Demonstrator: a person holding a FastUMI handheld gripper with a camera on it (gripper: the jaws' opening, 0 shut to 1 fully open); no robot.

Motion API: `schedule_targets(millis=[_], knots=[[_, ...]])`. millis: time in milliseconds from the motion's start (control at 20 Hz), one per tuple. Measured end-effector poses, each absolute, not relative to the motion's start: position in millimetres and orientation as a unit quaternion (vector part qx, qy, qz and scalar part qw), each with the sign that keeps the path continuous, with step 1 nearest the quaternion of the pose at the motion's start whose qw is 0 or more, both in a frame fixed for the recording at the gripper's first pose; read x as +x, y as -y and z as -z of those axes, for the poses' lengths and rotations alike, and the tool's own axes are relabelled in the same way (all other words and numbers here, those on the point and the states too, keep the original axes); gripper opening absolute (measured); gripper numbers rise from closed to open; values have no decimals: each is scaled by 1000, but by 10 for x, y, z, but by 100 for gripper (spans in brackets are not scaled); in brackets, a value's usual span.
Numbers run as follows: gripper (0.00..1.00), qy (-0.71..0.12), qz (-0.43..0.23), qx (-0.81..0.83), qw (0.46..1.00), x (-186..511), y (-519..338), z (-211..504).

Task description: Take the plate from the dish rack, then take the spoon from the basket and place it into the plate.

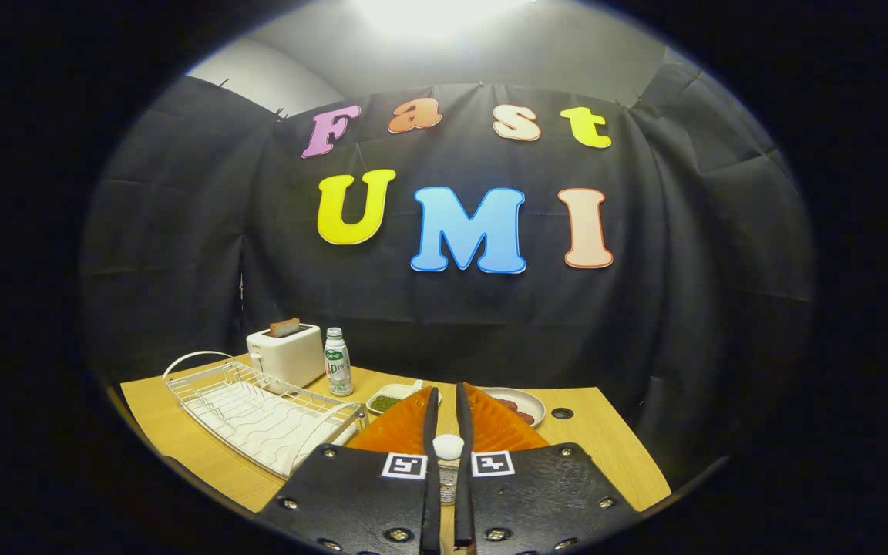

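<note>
Fingers [447,420] of mine: closed on white spoon [448,447] handle, above orange plate [490,428]; dish rack [259,412] left of plate.

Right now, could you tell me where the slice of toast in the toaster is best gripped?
Grip the toast by its exposed top edge, coming straight down from above: it stands upright in the toaster slot, only its top showing. The gripper would first need freeing; its fingers are shut on a small white-ended item.
</note>
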State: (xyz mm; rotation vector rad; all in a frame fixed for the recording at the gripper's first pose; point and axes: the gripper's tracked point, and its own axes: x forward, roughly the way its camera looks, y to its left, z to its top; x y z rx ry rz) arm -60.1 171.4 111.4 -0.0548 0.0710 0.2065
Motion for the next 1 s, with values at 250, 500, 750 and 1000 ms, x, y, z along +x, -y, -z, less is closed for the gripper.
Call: schedule_targets(millis=[250, 500, 750, 1000], knots=[[7, -45, -100, -43, 993, -814, -1742, -1287], [7, -63, -104, -54, 991, -982, -1769, -1340], [7, -101, -116, -53, 987, -1116, -1899, -1162], [7, -142, -139, -51, 979, -1251, -2155, -922]])
